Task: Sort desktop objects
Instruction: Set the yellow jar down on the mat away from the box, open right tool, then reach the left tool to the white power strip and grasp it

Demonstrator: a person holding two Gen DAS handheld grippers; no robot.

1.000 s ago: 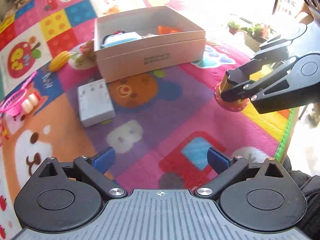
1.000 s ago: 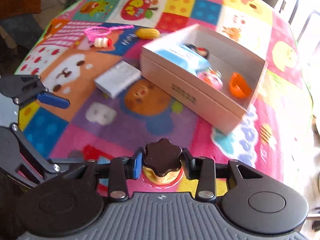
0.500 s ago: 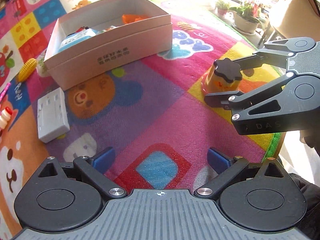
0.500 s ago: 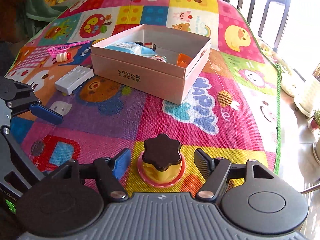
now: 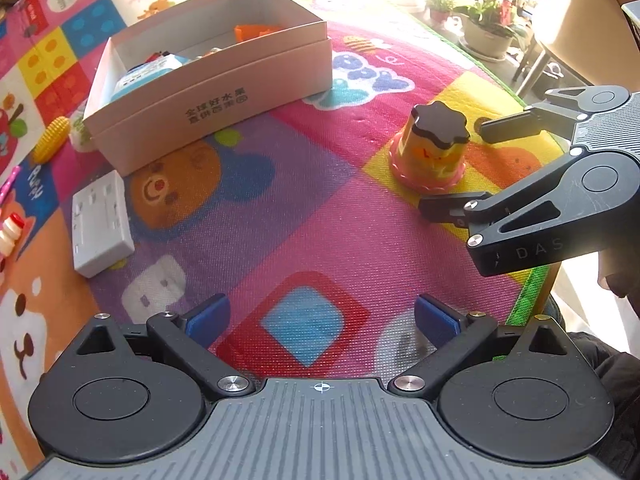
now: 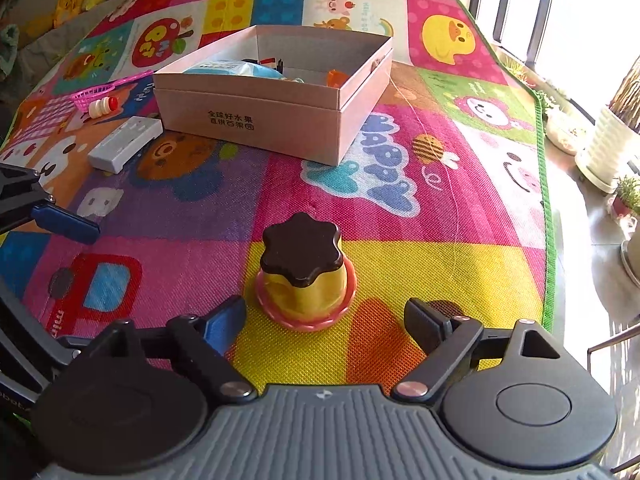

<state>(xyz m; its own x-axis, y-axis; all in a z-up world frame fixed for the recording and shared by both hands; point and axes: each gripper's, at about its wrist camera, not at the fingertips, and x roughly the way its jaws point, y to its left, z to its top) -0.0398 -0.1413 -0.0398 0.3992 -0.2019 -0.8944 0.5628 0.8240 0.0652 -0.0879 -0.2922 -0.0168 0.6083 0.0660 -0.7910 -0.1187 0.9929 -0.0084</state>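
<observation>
Right gripper (image 6: pixel 325 320) is opening, jaws spreading clear of the yellow plastic toy pudding with its dark brown scalloped top (image 6: pixel 305 270), pads no longer pressing it. The pudding stands upright on the colourful cartoon play mat (image 6: pixel 420 264), just ahead of and between those fingers, so the right hand is far nearer. Left gripper (image 5: pixel 322 316) hangs spread wide and empty over the mat, well off to the side. Beyond sits the open pale pink cardboard box (image 6: pixel 276 114) with toys inside, and the flat white rectangular switch panel (image 5: pixel 100 228) lies beside it. Nothing stands between pudding and box
</observation>
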